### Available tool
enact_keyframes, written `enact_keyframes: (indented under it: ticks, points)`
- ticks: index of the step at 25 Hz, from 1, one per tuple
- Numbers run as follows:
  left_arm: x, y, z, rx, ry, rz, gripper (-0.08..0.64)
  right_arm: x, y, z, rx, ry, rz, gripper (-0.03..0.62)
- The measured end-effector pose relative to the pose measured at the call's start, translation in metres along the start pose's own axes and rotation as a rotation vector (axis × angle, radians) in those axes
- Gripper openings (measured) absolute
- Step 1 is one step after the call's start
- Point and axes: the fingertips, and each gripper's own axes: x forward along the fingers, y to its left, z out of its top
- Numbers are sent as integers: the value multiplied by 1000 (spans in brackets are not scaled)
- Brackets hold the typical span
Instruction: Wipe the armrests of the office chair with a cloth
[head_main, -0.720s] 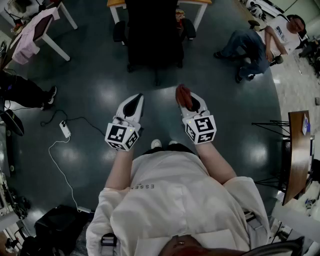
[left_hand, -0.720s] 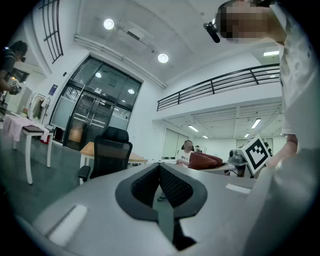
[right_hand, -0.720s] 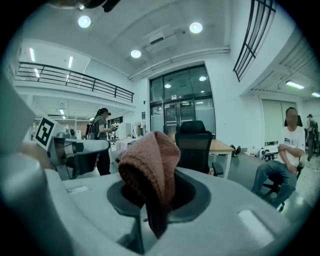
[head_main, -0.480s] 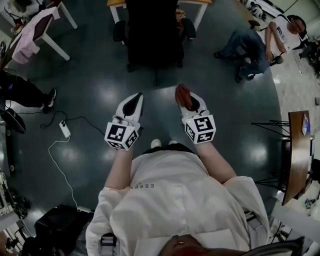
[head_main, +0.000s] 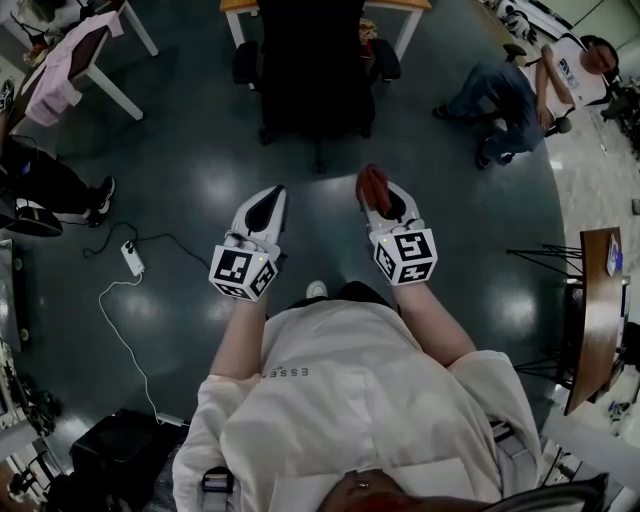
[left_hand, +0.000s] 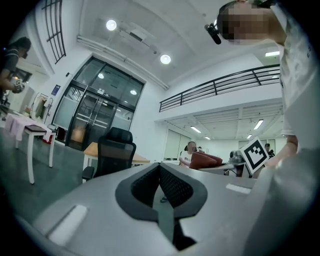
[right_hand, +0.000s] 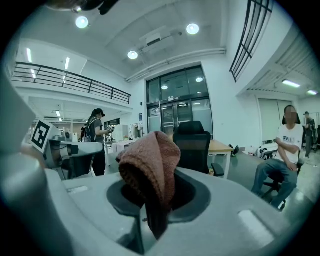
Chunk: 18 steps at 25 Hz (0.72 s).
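A black office chair (head_main: 312, 60) stands ahead of me at a desk, with its left armrest (head_main: 243, 62) and right armrest (head_main: 385, 58) sticking out at the sides. The same chair (right_hand: 194, 145) shows in the right gripper view, and the chair (left_hand: 113, 152) in the left gripper view. My right gripper (head_main: 374, 187) is shut on a folded reddish-brown cloth (right_hand: 151, 165), well short of the chair. My left gripper (head_main: 268, 205) is shut with nothing in it, level with the right one.
An orange-topped desk (head_main: 240, 6) stands behind the chair. A white table with pink fabric (head_main: 62, 62) is at far left. A seated person (head_main: 520, 85) is at upper right. A power strip with cable (head_main: 130, 258) lies on the dark floor to my left. A wooden stand (head_main: 596, 300) is at right.
The chair and the floor have slid slightly down in the head view. Both grippers keep their places side by side; the cloth stays in the right one.
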Motion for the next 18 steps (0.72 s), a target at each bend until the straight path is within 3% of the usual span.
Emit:
enact_keyframes:
  ticks: [9, 18]
  points:
    - [5, 56, -4, -26, 20, 95, 8, 54, 1, 2, 15, 30, 43, 69]
    - [59, 155, -5, -44, 29, 198, 8, 184, -13, 10, 19, 64, 144, 69]
